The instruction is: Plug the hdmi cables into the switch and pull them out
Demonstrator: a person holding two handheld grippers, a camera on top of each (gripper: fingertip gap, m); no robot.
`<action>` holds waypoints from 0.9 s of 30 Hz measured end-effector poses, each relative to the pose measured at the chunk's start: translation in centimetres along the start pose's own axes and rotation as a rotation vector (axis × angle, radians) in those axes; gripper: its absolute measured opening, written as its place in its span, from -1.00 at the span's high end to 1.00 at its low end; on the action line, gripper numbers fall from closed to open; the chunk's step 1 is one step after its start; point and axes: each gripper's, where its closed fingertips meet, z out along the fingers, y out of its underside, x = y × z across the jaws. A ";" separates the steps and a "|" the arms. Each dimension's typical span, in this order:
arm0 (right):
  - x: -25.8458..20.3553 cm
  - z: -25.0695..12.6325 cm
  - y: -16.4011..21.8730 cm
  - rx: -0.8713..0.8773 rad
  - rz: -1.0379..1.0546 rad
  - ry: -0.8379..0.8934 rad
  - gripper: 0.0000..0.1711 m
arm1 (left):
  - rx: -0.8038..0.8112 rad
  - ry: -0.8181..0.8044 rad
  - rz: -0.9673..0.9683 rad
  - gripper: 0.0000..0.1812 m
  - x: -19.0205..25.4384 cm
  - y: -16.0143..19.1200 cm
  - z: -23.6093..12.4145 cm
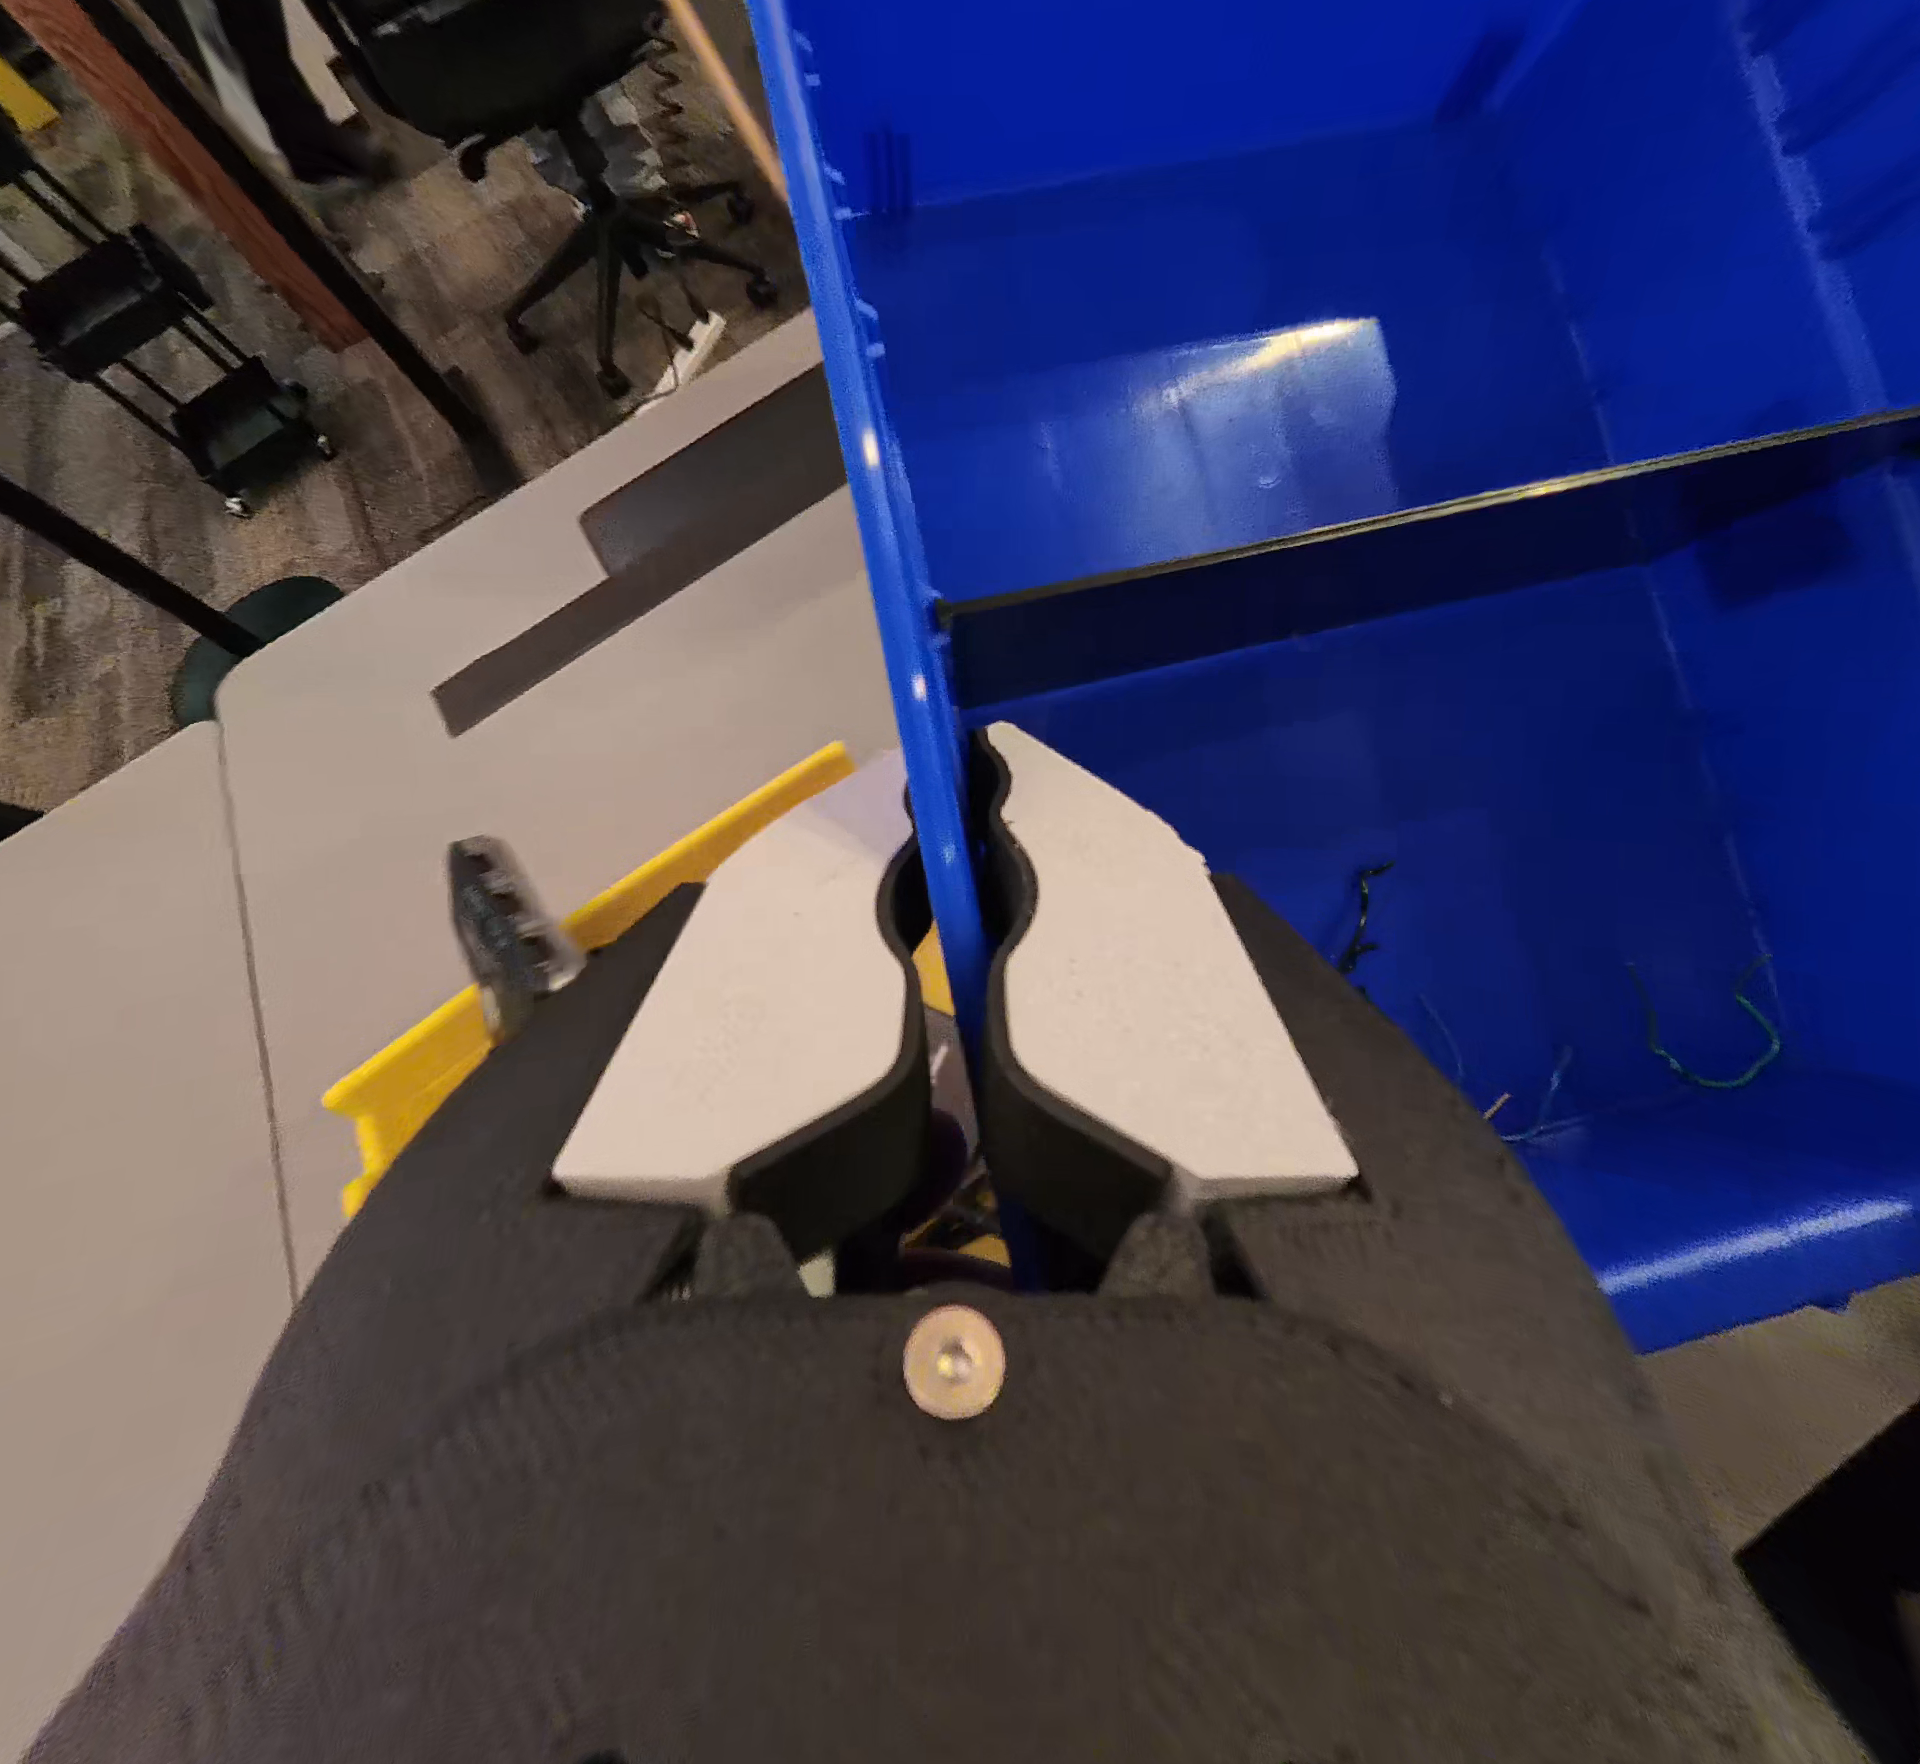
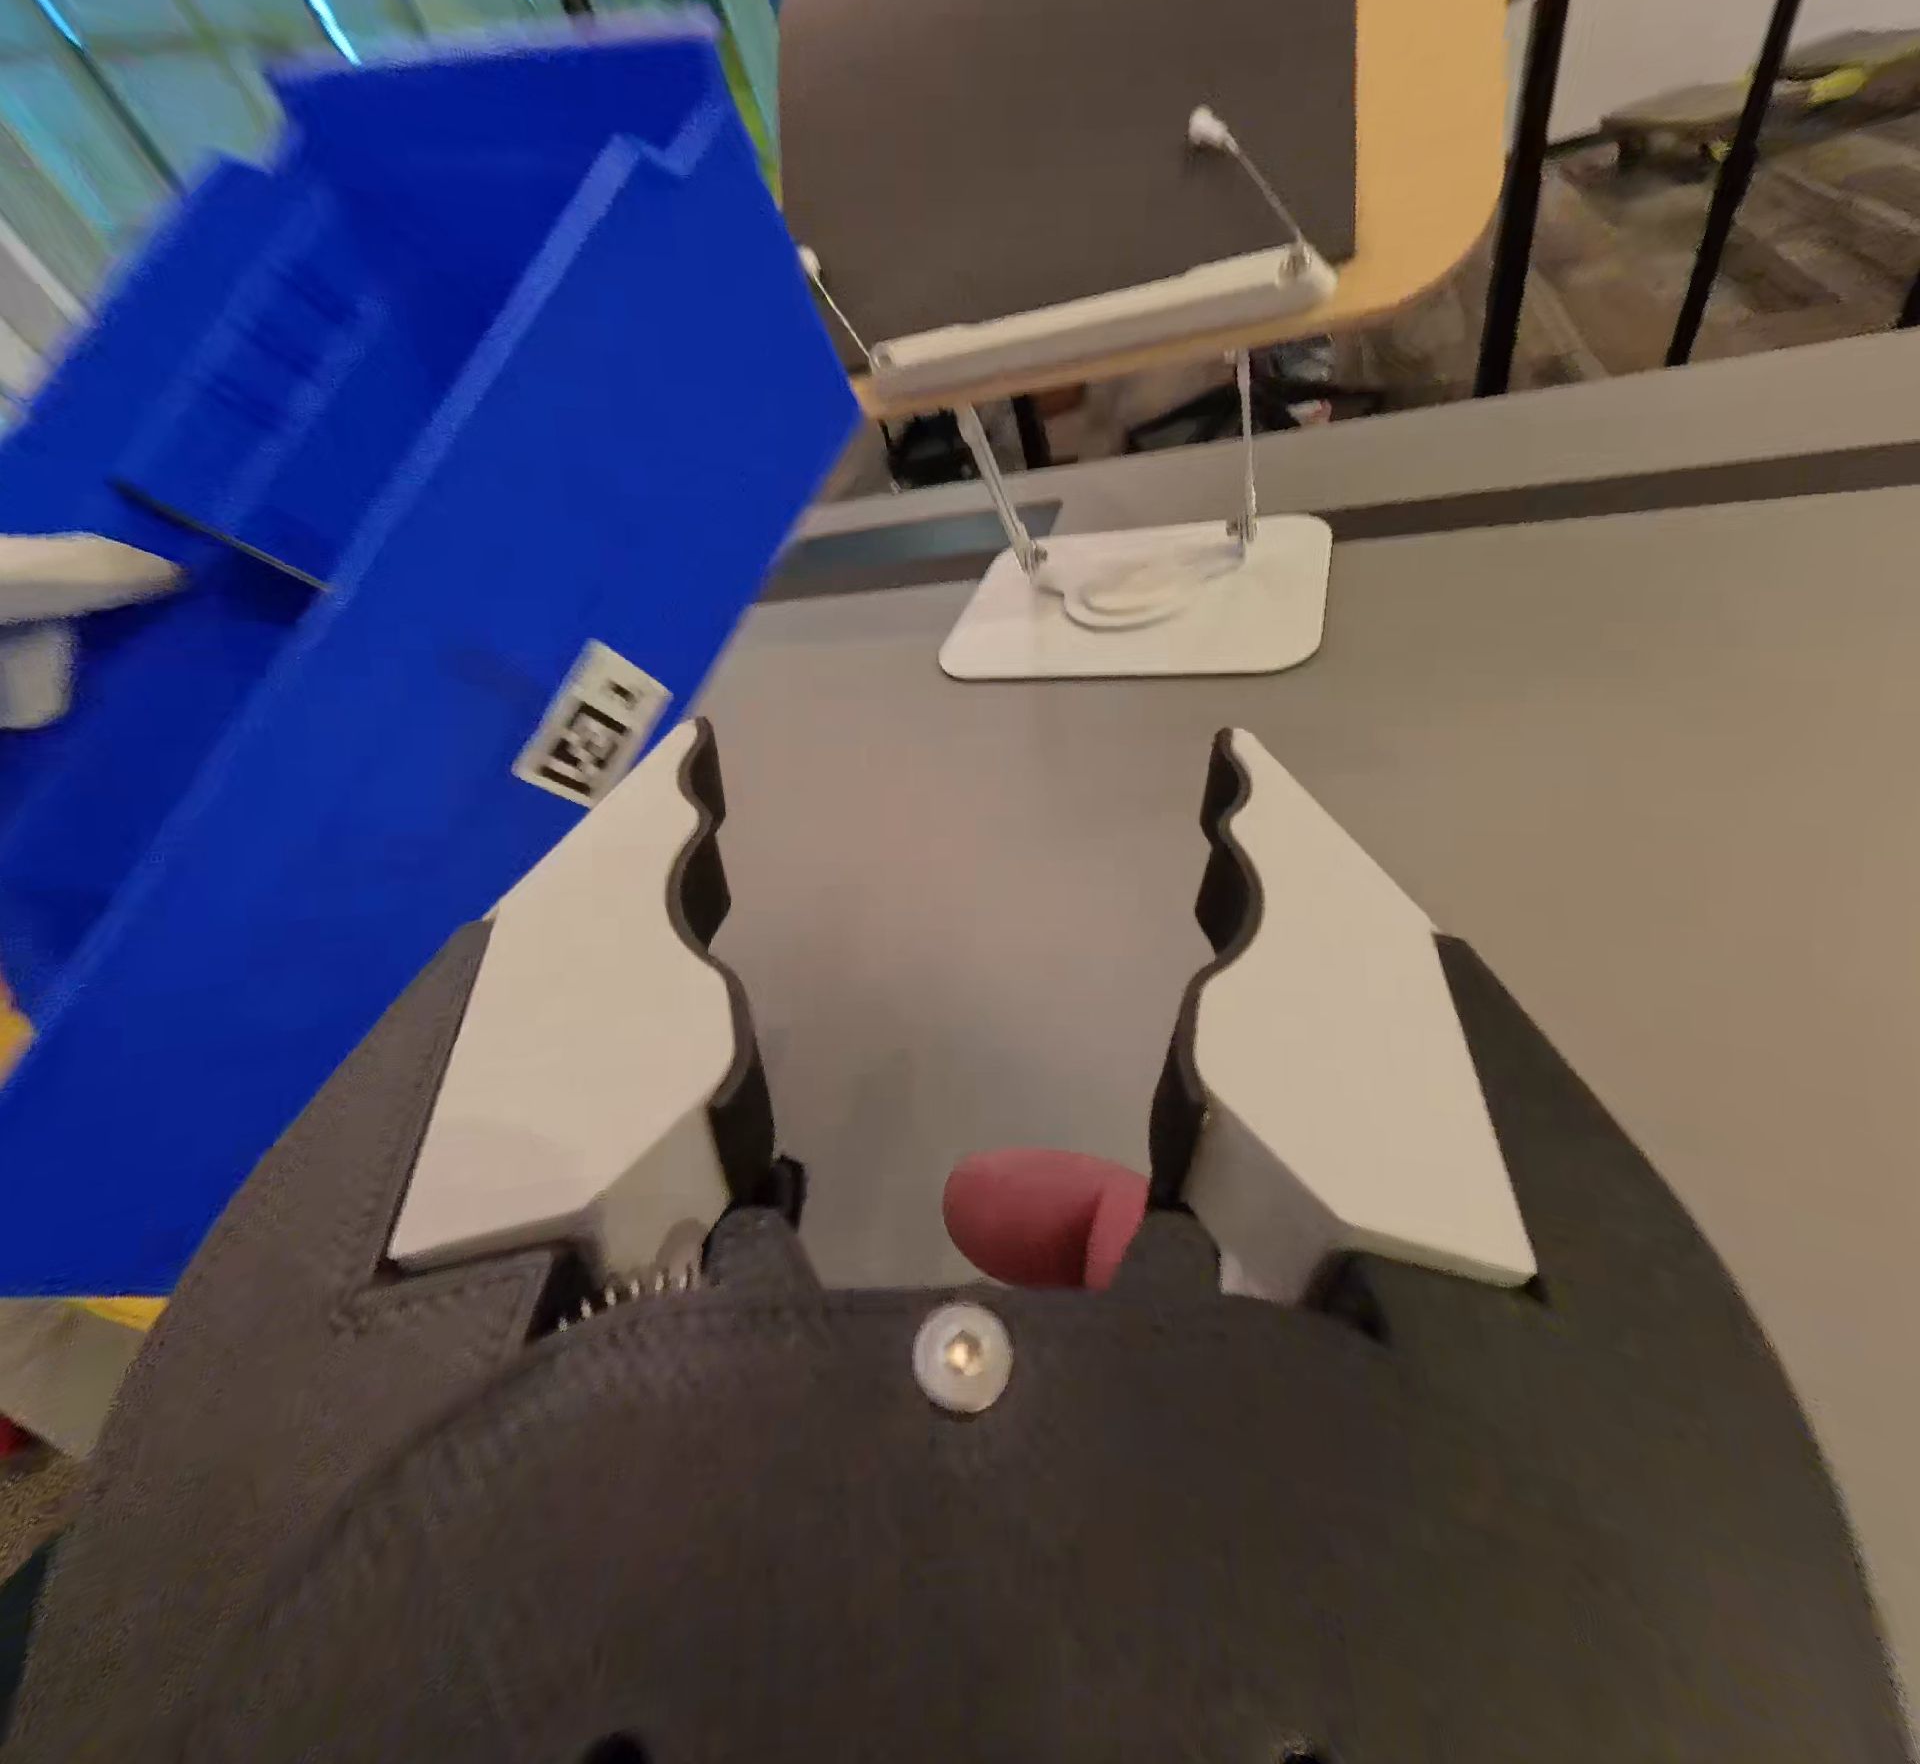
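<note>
Left gripper (image 1: 951, 841): jaws clamped on side wall of blue bin (image 1: 1299, 280).
Bin interior: black divider (image 1: 1403, 551); loose wire scraps (image 1: 1714, 1039).
Yellow bin (image 1: 623, 904): on desk (image 1: 343, 779), beside blue bin.

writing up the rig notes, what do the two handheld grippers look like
Both match: the left gripper and right gripper have a rounded, textured black printed body, one silver screw at its centre, and two white wedge-shaped fingers lined with wavy black pads. No cables or sleeves show.
</note>
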 end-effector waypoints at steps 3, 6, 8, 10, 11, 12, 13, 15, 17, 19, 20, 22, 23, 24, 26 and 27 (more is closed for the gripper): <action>-0.2 -1.5 0.0 -0.001 0.005 -0.048 0.03 | -0.028 0.030 0.028 0.97 2.9 -0.2 1.6; -1.3 -2.1 1.6 -0.078 0.060 -0.134 0.00 | -0.047 0.049 0.053 0.97 5.7 -0.3 3.4; -1.7 -2.5 2.4 -0.104 0.068 -0.157 -0.03 | -0.061 0.065 0.075 0.97 7.7 -0.2 4.5; -1.2 -2.8 3.0 -0.127 0.053 -0.142 -0.05 | -0.068 0.078 0.093 0.97 9.7 -0.2 5.4; -0.9 -3.0 3.4 -0.142 0.058 -0.136 -0.05 | -0.071 0.086 0.097 0.96 10.7 -0.2 5.9; -0.6 -3.2 3.6 -0.151 0.068 -0.133 -0.04 | -0.075 0.093 0.104 0.97 11.8 -0.1 6.3; -0.3 -3.5 3.7 -0.153 0.077 -0.130 -0.03 | -0.077 0.105 0.110 0.97 12.9 0.0 6.6; 0.4 -3.9 4.0 -0.172 0.075 -0.109 0.03 | -0.091 0.143 0.120 0.97 15.3 0.5 7.3; 1.4 -4.2 4.5 -0.200 0.052 -0.059 -0.16 | -0.104 0.162 0.107 0.97 17.2 1.1 8.1; 2.2 -4.5 4.6 -0.212 0.028 -0.033 -0.23 | -0.103 0.182 0.073 0.97 18.4 1.4 8.8; 2.7 -4.7 4.6 -0.218 0.008 -0.022 -0.22 | -0.105 0.198 0.048 0.97 19.0 1.5 9.1; 3.9 -5.1 4.5 -0.241 -0.021 0.005 -0.20 | -0.113 0.226 0.011 0.96 20.5 2.0 9.8; 4.5 -5.3 4.6 -0.259 -0.033 0.015 -0.18 | -0.119 0.235 0.000 0.96 21.1 2.3 10.2; 5.1 -5.4 4.7 -0.278 -0.048 0.024 -0.17 | -0.121 0.252 -0.023 0.95 21.8 2.6 10.4; 6.1 -5.6 4.8 -0.298 -0.063 0.040 -0.12 | -0.126 0.282 -0.064 0.93 22.9 3.1 10.9; 6.6 -5.7 4.8 -0.306 -0.070 0.046 -0.10 | -0.127 0.292 -0.075 0.91 23.3 3.2 11.1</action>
